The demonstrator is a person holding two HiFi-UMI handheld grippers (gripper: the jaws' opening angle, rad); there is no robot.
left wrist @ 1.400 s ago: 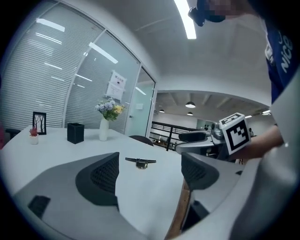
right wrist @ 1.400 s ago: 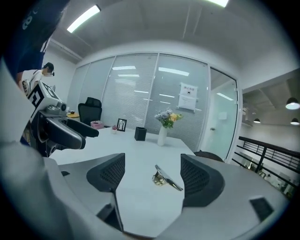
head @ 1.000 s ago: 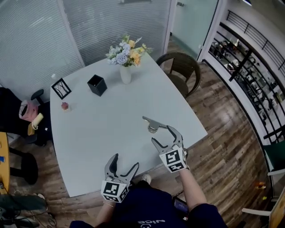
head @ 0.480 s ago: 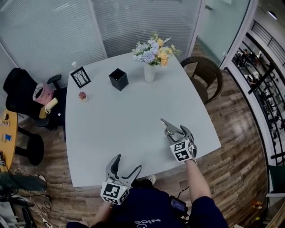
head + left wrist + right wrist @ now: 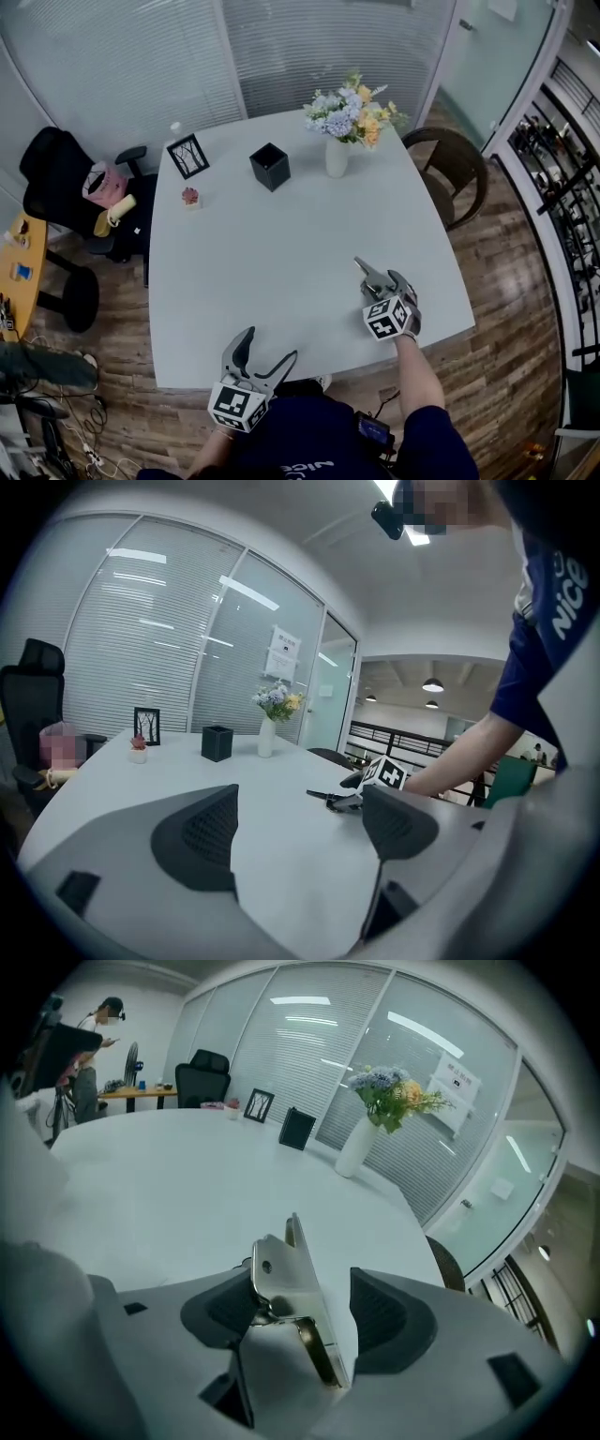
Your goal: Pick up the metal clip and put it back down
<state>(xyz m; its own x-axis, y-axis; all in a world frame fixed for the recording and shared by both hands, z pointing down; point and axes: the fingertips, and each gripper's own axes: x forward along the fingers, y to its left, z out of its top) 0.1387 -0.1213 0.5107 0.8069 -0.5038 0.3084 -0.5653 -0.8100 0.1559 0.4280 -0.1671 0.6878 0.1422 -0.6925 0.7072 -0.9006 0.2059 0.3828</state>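
Observation:
The metal clip lies on the white table near its right front edge; it is a silver spring clip with one handle raised. My right gripper is lowered over it, with the clip standing between the jaws. The jaws have just been closing. The left pad sits against the clip's handle, while a gap still shows at the right pad. My left gripper hovers open and empty over the table's front edge. In the left gripper view the clip shows beside the right gripper's marker cube.
At the table's far side stand a vase of flowers, a black box, a picture frame and a small potted plant. A brown chair is at the right, a black office chair at the left.
My right gripper has come down onto the clip and its jaws have narrowed around it. The left gripper has stayed open at the front edge. The head view has shifted.

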